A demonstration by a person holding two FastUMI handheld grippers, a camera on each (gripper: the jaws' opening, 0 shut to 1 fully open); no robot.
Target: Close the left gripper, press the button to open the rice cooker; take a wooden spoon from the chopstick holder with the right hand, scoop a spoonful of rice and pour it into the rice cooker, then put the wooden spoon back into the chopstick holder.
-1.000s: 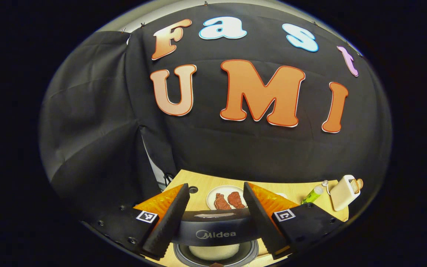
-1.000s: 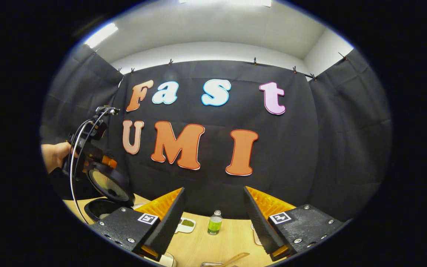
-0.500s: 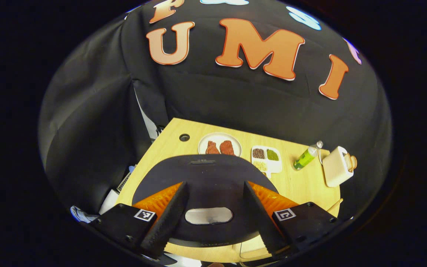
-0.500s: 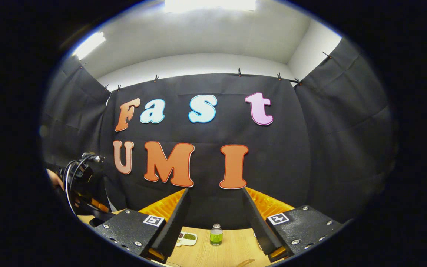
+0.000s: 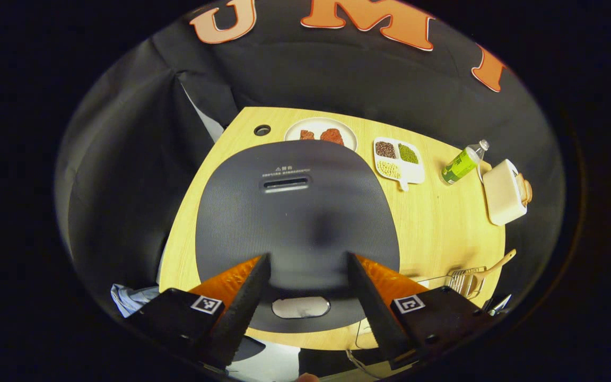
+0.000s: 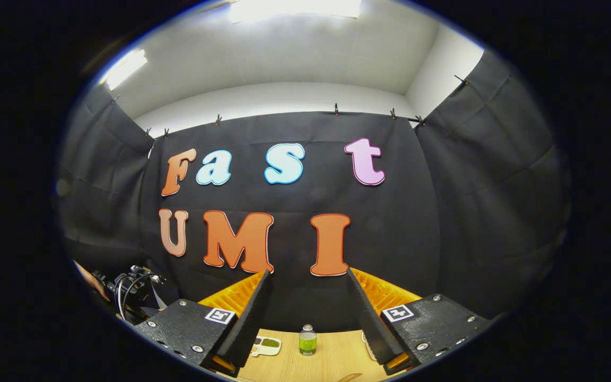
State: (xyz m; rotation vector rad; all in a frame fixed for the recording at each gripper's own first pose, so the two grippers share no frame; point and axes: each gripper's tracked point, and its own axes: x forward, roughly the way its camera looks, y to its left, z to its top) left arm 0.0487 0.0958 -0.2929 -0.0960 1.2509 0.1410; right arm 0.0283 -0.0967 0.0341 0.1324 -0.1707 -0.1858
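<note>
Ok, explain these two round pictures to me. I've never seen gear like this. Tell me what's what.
A person holds a two-finger gripper in each hand, and each carries its own fisheye camera. The left gripper view looks down past the open left gripper onto a dark rice cooker, lid shut, on a wooden table. Beyond it lie a plate of meat, a divided dish of beans, a green bottle, a cream container and a wooden spoon in a wire holder. The right gripper view faces the wall; the right gripper is open, holding nothing.
</note>
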